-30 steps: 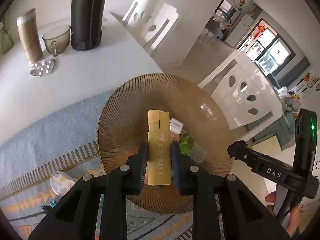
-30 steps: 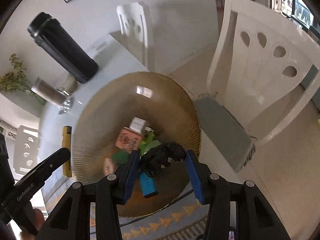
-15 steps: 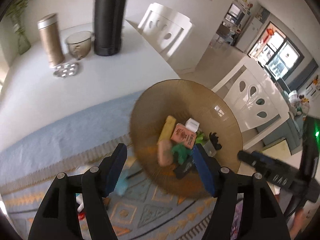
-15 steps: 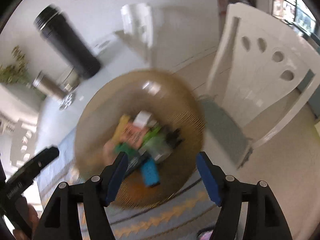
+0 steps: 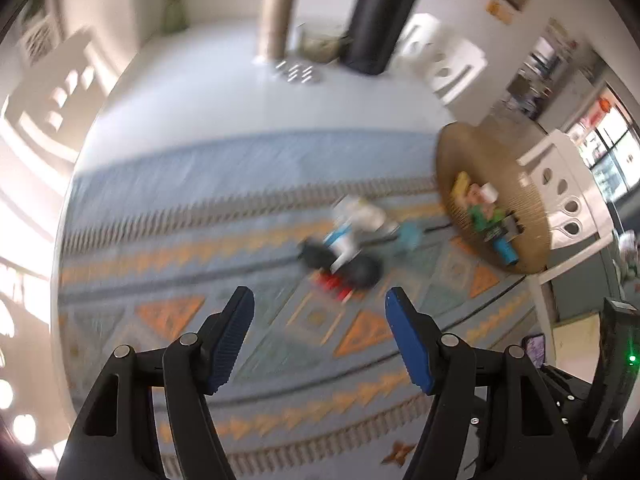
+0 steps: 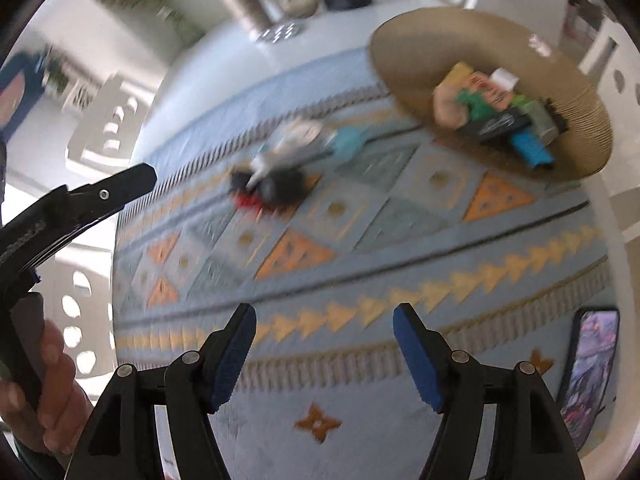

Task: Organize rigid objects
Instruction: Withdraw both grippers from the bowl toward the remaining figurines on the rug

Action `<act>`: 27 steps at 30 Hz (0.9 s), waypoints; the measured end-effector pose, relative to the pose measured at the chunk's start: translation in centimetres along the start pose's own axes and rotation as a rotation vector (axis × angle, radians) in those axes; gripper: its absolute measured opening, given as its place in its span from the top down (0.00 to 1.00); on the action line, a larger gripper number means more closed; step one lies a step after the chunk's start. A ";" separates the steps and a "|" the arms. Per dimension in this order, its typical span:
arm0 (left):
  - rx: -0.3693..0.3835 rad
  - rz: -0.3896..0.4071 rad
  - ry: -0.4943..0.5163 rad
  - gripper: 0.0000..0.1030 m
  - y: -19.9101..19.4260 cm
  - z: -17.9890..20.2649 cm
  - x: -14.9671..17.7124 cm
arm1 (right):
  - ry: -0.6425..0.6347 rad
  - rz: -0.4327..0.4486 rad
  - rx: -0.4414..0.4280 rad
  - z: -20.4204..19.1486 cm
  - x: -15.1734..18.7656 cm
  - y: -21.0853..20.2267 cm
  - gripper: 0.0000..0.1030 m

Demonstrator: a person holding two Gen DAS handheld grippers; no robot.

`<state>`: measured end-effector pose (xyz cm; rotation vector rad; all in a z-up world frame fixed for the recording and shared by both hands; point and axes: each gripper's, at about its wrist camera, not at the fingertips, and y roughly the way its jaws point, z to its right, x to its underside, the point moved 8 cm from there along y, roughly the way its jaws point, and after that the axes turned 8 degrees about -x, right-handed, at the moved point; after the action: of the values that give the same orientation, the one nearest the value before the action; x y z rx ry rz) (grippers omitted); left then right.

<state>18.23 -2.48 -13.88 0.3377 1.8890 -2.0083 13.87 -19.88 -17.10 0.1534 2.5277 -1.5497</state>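
Though smeared by blur, leftover clutter (image 5: 344, 248) beside bowl (image 5: 524, 216).

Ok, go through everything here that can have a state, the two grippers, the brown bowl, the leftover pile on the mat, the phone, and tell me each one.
Left gripper: open, nothing between its pads.
Right gripper: open, nothing between its pads.
Brown bowl: upright, holds several small items.
Leftover pile: lying loose on the patterned mat, outside the bowl; too blurred to name the pieces.
Phone: lying flat, screen lit.
Silver tumbler: upright, lid on.
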 end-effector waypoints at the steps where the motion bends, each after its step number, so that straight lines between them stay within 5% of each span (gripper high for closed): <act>1: -0.001 -0.007 -0.016 0.36 0.1 -0.6 0.5 | -0.009 -0.008 0.005 -0.4 0.6 0.2 0.33; 27: 0.000 -0.001 0.039 0.36 -0.8 -2.5 2.5 | -0.019 -0.062 0.041 -3.0 3.4 1.8 0.32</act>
<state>15.48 -0.22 -14.39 0.3788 1.9122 -2.0166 10.53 -16.41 -18.03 0.0657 2.5096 -1.6185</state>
